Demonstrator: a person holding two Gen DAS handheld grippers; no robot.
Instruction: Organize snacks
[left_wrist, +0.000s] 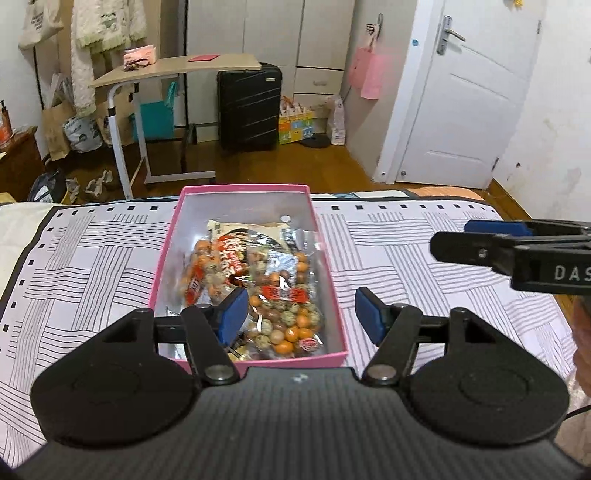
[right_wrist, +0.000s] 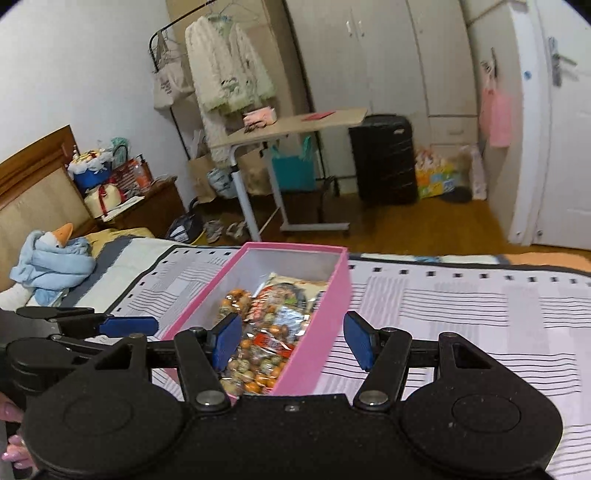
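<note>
Two hand-held grippers, the left hand-held gripper (left_wrist: 301, 317) and the right hand-held gripper (right_wrist: 291, 341), hovered with jaws apart and nothing between them above the pink box (left_wrist: 162, 266) of snack packets (left_wrist: 280, 295) (mostly clear bags of orange and speckled coated nuts), which sat on the patterned bed cover (left_wrist: 424, 258).

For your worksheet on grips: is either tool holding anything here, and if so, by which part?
Nothing is held. The left tool and right tool both stand open and empty above the pink box of snack bags.
</note>
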